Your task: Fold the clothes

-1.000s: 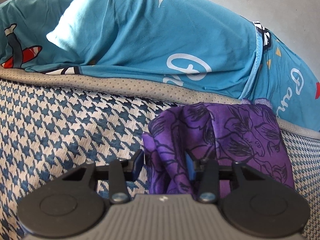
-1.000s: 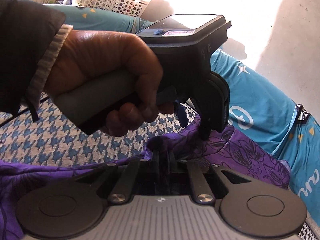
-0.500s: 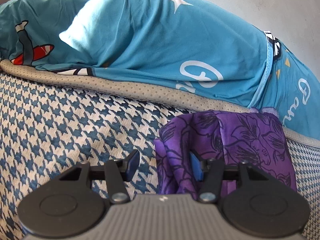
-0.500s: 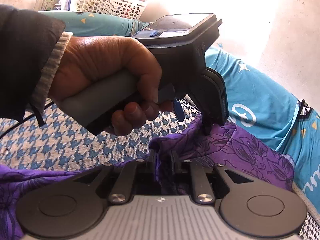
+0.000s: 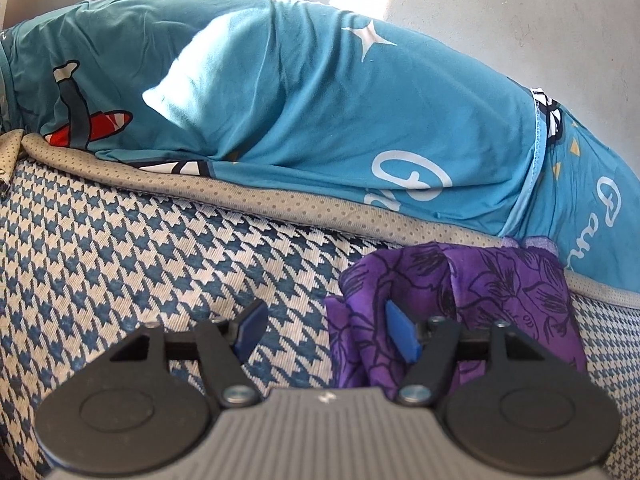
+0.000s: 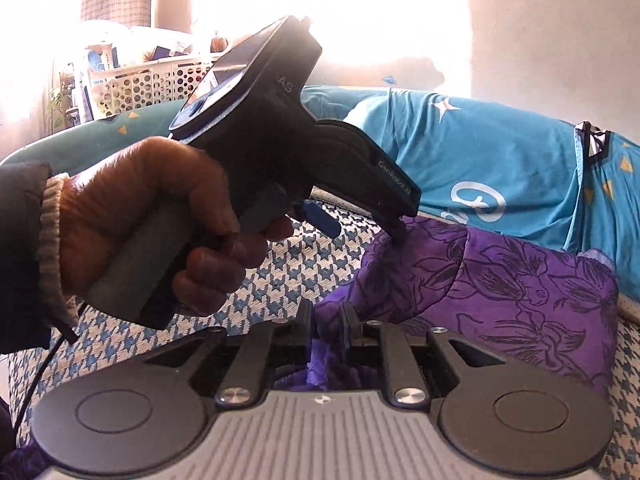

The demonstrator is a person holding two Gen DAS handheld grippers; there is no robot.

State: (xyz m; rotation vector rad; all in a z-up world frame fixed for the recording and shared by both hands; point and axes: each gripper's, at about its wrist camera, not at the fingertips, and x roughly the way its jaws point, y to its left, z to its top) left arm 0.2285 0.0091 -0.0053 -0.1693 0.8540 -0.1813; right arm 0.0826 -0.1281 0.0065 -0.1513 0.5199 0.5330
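A purple cloth with black flower outlines (image 5: 472, 296) lies bunched on the blue-and-white houndstooth cover (image 5: 152, 272). My left gripper (image 5: 326, 330) is open; its right blue pad (image 5: 402, 334) rests against the cloth's left fold, and its left pad (image 5: 252, 326) hangs over bare cover. In the right wrist view the same purple cloth (image 6: 500, 280) spreads to the right, and my right gripper (image 6: 326, 326) is shut on its near edge. A hand (image 6: 152, 216) holds the left gripper (image 6: 364, 222) above the cloth there.
A teal printed pillow or bedding (image 5: 320, 120) runs along the back, against a pale wall (image 5: 520, 16). A grey dotted edging (image 5: 280, 200) borders the cover. A white perforated basket (image 6: 148, 84) stands far left in the right wrist view.
My left gripper has opened wider and drawn back to the left, so the cloth no longer sits between its pads. The right gripper stays shut on the cloth and has risen slightly.
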